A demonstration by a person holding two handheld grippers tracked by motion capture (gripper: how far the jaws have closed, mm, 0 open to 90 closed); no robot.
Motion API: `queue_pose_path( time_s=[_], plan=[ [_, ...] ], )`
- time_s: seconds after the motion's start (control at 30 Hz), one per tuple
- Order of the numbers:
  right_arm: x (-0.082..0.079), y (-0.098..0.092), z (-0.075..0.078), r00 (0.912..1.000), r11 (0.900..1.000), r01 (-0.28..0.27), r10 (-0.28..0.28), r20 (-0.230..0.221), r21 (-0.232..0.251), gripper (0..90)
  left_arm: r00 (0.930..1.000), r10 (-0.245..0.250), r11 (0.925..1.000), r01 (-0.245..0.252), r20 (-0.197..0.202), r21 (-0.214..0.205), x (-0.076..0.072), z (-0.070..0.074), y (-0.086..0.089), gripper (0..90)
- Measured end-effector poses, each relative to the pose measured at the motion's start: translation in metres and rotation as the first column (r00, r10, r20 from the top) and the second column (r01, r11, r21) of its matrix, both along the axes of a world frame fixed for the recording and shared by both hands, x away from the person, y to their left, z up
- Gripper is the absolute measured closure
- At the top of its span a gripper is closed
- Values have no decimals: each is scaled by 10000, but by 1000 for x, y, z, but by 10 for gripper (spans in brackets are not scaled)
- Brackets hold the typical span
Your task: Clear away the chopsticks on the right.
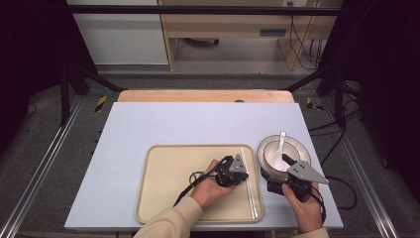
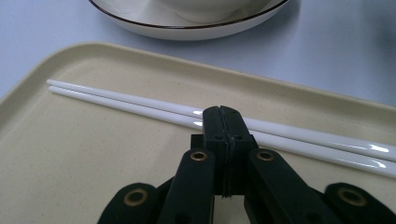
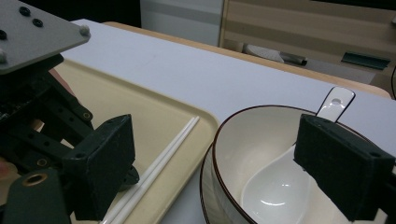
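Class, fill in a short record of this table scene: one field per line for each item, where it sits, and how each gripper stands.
Tray: beige, on the white table
Chopsticks: white pair, lying on the tray by its right edge
Bowl: on a plate, right of the tray
Spoon: white, inside the bowl
Left gripper: jaws shut, empty, just short of the chopsticks
Right gripper: jaws open, either side of the bowl's near rim

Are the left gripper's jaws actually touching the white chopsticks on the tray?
Cannot tell. In the left gripper view the left gripper, jaws shut, overlaps the chopsticks on the tray, so neither contact nor gap shows.
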State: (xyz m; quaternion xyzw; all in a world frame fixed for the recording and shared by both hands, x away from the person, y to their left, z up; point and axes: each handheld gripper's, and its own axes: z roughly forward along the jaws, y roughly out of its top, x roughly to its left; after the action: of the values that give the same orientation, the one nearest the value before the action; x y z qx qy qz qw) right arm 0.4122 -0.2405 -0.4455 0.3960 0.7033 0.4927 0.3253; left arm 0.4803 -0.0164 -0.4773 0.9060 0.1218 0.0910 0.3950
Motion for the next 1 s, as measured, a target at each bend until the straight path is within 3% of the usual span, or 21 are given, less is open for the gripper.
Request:
queue_pose_path(
  time_s=[0.27, 0.5, 0.67, 1.0],
  plan=[
    [0, 5, 0, 9997, 9997, -233, 233, -43, -20, 121, 9994, 317, 9995, -316, 118, -83, -5, 6, 21, 896],
    [1, 6, -1, 9996, 9996, -268, 269, -103, 62, 121, 9968, 759, 9953, -744, 231, -618, -6, 14, 47, 887],
    [0, 7, -1, 9995, 9996, -296, 296, -100, 17, 120, 9923, 1206, 9868, -1165, 299, -1123, -7, 19, 61, 766],
    [-2, 13, -1, 9987, 9988, -499, 499, -81, -31, 112, 9771, 1974, 9728, -1852, 797, -1391, -14, 29, 94, 441]
  ],
)
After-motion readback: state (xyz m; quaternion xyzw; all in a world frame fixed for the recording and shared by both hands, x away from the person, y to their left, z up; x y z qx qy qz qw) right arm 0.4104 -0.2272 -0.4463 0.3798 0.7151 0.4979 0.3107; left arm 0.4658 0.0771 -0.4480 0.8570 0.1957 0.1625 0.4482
